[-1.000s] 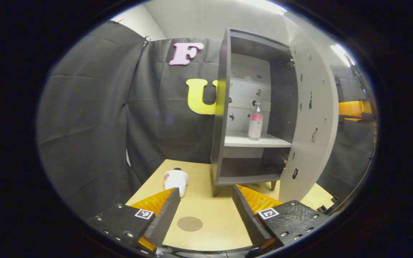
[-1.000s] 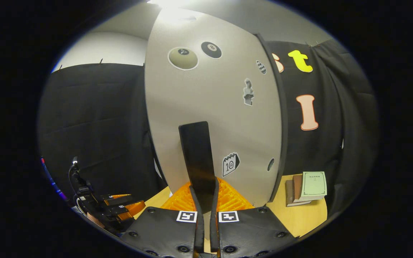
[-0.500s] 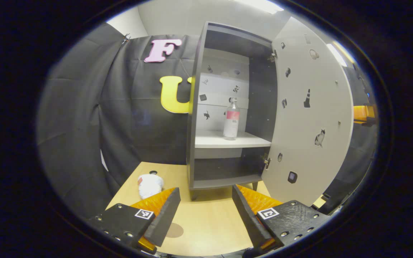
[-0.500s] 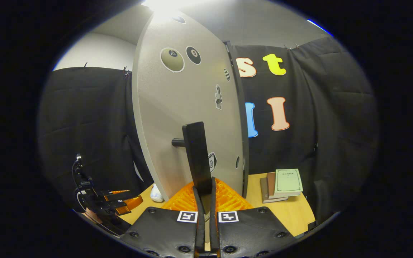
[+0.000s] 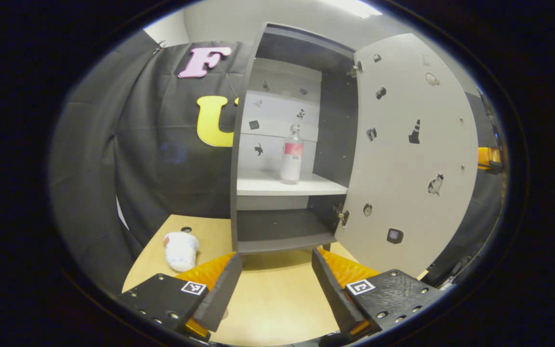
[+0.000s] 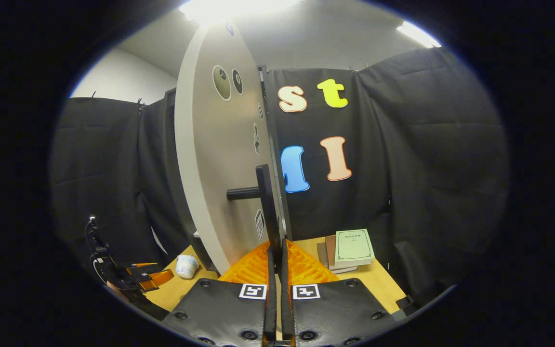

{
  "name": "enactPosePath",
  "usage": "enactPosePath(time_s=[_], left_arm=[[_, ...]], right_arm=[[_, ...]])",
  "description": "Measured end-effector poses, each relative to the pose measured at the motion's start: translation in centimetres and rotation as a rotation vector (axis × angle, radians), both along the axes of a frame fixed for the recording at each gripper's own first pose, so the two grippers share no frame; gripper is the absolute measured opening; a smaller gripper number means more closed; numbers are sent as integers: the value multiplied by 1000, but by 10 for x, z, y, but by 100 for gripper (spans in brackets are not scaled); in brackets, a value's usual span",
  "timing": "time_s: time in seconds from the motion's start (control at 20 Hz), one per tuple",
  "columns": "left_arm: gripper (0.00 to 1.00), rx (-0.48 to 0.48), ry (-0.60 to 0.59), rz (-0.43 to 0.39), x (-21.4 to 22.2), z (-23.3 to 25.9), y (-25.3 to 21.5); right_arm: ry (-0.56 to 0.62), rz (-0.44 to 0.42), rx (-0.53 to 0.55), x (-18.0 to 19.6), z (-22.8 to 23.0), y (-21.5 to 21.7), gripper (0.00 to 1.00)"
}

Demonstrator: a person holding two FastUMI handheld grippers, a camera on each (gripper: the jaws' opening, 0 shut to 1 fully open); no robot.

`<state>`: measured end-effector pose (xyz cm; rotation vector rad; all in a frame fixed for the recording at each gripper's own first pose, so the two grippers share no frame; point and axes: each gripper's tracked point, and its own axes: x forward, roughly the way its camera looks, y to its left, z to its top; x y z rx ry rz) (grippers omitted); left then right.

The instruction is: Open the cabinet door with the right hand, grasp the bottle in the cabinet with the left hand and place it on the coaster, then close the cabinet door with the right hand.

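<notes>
The grey cabinet (image 5: 244,144) stands open on the wooden table. A clear bottle (image 5: 291,154) with a pink label stands upright on its middle shelf (image 5: 277,185). My left gripper (image 5: 275,282) is open and empty, low over the table in front of the cabinet and well short of the bottle. A sliver of the brown coaster (image 5: 223,313) shows beside my left finger. The door (image 5: 412,154) hangs wide open to the right. In the right gripper view, my right gripper (image 6: 276,258) is shut on the lower end of the black door handle (image 6: 267,207).
A white crumpled object (image 5: 180,249) lies on the table left of the cabinet. A stack of books (image 6: 350,248) sits on the table right of the door. The lower cabinet compartment (image 5: 282,226) is dark.
The door has swung farther open with my right gripper on its handle. The left gripper has shifted toward the cabinet front, so the bottle now sits nearer the view's centre.
</notes>
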<state>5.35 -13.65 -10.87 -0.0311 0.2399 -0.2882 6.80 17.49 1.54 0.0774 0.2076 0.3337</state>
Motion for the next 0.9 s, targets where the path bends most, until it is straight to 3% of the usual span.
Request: enactPosePath(time_s=[0.1, 0.55, 0.75, 0.9], left_arm=[[89, -4, 6, -7, 1, 0, -2], [88, 3, 8, -19, 29, 11, 5], [88, 9, -26, -17, 54, 33, 10], [89, -5, -43, -28, 70, 48, 2]], right_arm=[[-1, -14, 23, 3, 0, -8, 6], [8, -52, 24, 1, -1, -28, 3], [38, -108, 35, -19, -2, -55, 3], [43, -219, 13, -24, -1, -98, 0]])
